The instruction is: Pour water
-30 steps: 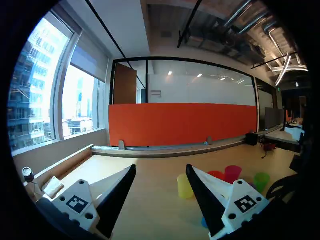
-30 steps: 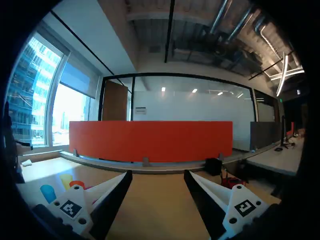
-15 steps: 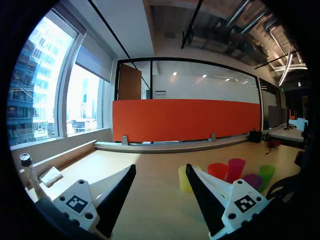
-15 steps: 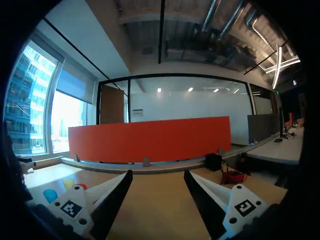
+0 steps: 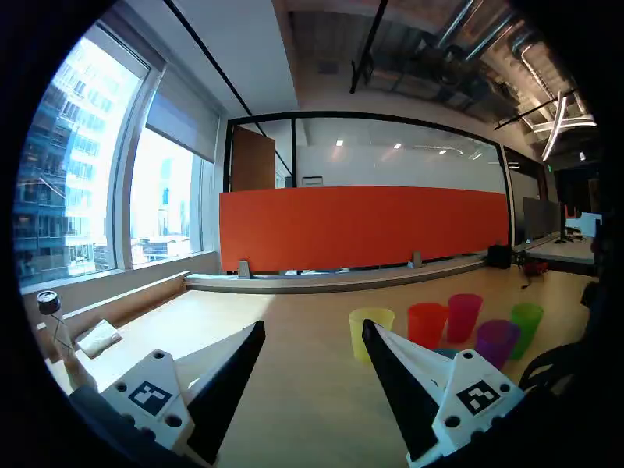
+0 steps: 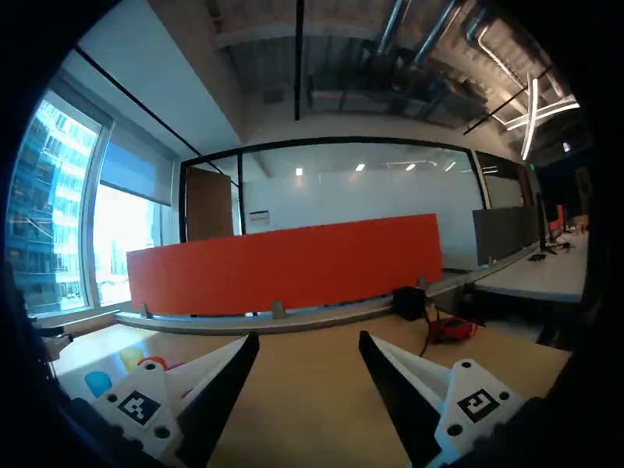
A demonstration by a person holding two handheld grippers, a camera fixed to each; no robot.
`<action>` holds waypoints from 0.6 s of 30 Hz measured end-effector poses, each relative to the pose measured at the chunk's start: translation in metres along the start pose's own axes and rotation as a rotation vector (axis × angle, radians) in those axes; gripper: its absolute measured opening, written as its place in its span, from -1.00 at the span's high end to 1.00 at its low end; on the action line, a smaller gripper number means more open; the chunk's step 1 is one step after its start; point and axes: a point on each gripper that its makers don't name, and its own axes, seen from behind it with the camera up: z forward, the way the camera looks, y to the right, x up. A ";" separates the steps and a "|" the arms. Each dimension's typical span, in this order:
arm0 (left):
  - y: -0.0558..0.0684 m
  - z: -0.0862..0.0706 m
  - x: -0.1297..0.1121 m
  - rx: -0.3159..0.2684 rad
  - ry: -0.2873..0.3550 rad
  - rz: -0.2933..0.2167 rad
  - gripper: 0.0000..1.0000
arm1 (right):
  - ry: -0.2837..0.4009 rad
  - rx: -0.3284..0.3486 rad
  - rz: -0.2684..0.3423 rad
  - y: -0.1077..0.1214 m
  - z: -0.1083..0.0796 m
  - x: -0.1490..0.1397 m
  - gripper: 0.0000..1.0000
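I'm holding the left gripper (image 5: 313, 325) spread above the wooden table (image 5: 312, 421), a yellow cup (image 5: 370, 331) standing just beyond its right finger. I'm holding the right gripper (image 6: 308, 336) spread too.

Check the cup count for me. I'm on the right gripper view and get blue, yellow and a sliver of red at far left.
Observer: The left gripper view adds three: pink cup, purple cup, green cup.
Operator: Standing?
Observer: All upright, clustered with the yellow cup and red cup on the wooden table.
Operator: Left tongs loaded?
Observer: No. The left tongs are open, nothing between the fingers.
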 end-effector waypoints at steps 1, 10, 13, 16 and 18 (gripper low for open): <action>0.000 0.000 -0.001 -0.001 0.002 0.000 -0.84 | -0.001 -0.001 -0.001 0.000 0.000 0.000 -0.99; 0.002 0.003 -0.010 -0.012 -0.005 -0.011 -0.85 | -0.008 -0.003 -0.008 -0.001 -0.004 -0.005 -0.98; 0.002 0.004 -0.010 -0.016 -0.005 -0.024 -0.85 | -0.012 -0.003 -0.005 0.000 -0.005 -0.009 -0.99; 0.002 0.005 -0.012 -0.016 -0.008 -0.030 -0.85 | -0.014 -0.007 0.001 0.001 -0.006 -0.013 -0.98; 0.002 0.005 -0.012 -0.016 -0.008 -0.030 -0.85 | -0.014 -0.009 0.005 0.002 -0.006 -0.015 -0.99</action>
